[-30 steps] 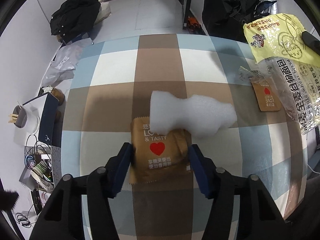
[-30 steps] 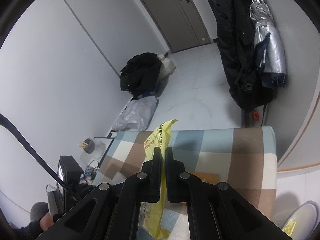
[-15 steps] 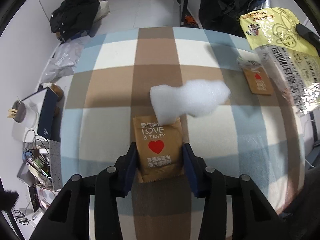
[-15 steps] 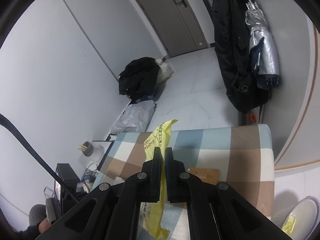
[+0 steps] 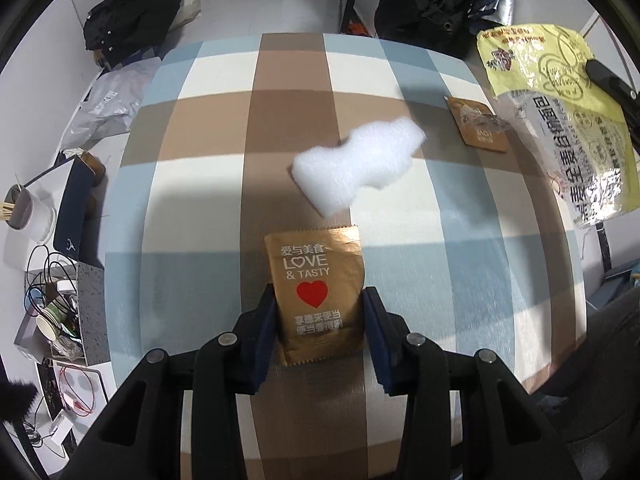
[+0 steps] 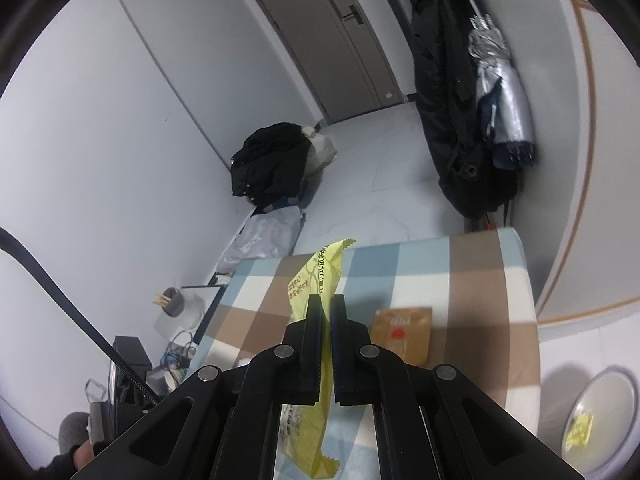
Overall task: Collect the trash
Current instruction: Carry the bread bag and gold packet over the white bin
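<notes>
"What's the left claw (image 5: 320,322) got?"

"A brown snack packet (image 5: 316,292), sitting between its two fingers. The jaws stand about a packet's width apart and touch both side edges, so it looks gripped, though only lightly. The packet's long axis runs straight out along the fingers, away from the claw, heart logo facing up. It's flat and a bit creased, and seems raised off the checked tablecloth (image 5: 192,184), though I can't be sure from here."

"And the right one?"

"The right claw (image 6: 326,344) is squeezed nearly closed on a yellow plastic wrapper (image 6: 318,276), held edge-on. The wrapper pokes out past the fingertips and hangs down behind them, limp and crinkly."

"What's left on the table?"

"Just beyond the brown packet, a white foam scrap (image 5: 356,172), lumpy and soft-looking. Further right, a second brown packet (image 5: 478,130) lies flat near the table edge, closer to the right claw."

"Where does it all go?"

"I'd guess the bin (image 6: 596,416) on the floor, off to the right claw's side. There's already a yellow scrap in it."
</notes>
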